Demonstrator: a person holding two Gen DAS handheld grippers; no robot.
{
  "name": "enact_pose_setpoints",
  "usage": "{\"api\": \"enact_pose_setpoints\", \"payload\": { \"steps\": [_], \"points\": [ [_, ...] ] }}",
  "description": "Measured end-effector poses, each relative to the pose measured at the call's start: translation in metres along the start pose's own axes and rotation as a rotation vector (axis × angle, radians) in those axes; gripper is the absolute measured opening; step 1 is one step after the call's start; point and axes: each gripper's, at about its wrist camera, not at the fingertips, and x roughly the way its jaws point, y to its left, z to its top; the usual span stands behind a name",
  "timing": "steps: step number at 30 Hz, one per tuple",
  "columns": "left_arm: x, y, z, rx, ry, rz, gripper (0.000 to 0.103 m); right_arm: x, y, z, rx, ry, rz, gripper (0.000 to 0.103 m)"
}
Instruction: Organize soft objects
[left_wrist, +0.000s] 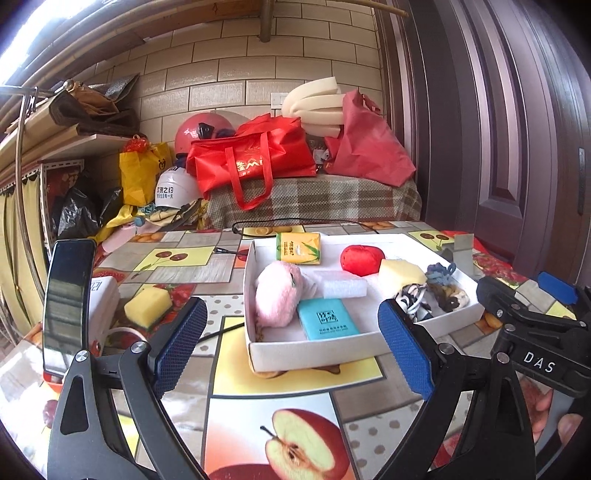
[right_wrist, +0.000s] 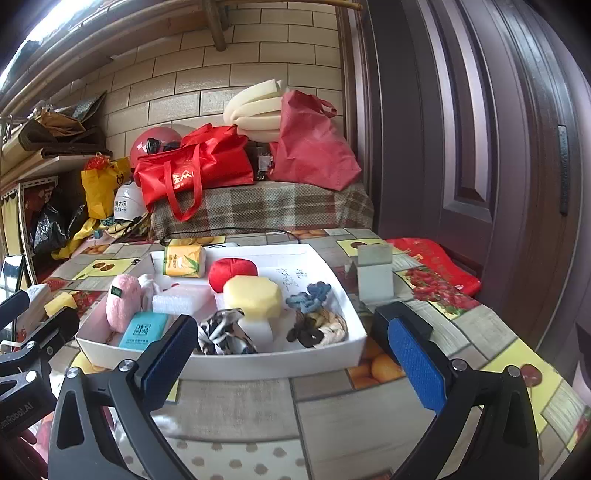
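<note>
Sponges (left_wrist: 148, 307), two yellow, tissue packs (left_wrist: 298, 249), two, white box (left_wrist: 310, 356)

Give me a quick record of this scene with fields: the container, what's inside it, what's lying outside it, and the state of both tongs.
container: shallow white cardboard tray on the fruit-print tablecloth
inside: fluffy pink plush toy, teal tissue packet, yellow-green tissue packet, round red fabric cushion, pale yellow sponge, white foam block, fabric hair ties
outside: yellow sponge with green base, left of the tray
left tongs: open, empty
right tongs: open, empty
</note>
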Motion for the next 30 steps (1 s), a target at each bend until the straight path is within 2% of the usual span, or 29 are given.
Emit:
{"api": "enact_pose_setpoints", "payload": {
  "steps": [3, 7, 13, 18, 22, 24, 26, 28, 30],
  "points": [
    [-0.008, 0.000, -0.003, -0.001, 0.000, -0.002, 0.094, -0.010, -0.003, -0.003, 0.007, -0.004, -0.011, 0.103],
    [-0.020, -0.003, -0.008, 0.012, 0.002, -0.014, 0.095, -0.015, -0.004, -0.008, -0.002, 0.046, 0.010, 0.103],
    [-0.033, -0.007, -0.014, 0.017, 0.034, -0.031, 0.094, -0.026, -0.006, -0.022, 0.004, 0.153, -0.004, 0.103],
    [-0.043, -0.007, -0.019, -0.003, 0.058, -0.034, 0.094, -0.066, -0.014, -0.028, 0.032, 0.049, 0.006, 0.103],
    [-0.054, -0.014, -0.023, 0.010, 0.062, -0.052, 0.094, -0.085, -0.014, -0.027, 0.033, 0.021, -0.007, 0.103],
    [-0.060, -0.019, -0.024, 0.033, 0.063, -0.053, 0.094, -0.089, -0.016, -0.026, 0.053, 0.026, -0.021, 0.103],
    [-0.065, -0.023, -0.025, 0.043, 0.068, -0.050, 0.094, -0.089, -0.017, -0.029, 0.071, 0.069, -0.040, 0.103],
    [-0.069, -0.023, -0.027, 0.026, 0.082, -0.044, 0.094, -0.089, -0.015, -0.032, 0.069, 0.110, -0.062, 0.103],
    [-0.070, -0.022, -0.028, 0.002, 0.103, -0.033, 0.094, -0.095, -0.014, -0.034, 0.061, 0.103, -0.080, 0.103]
  ]
}}
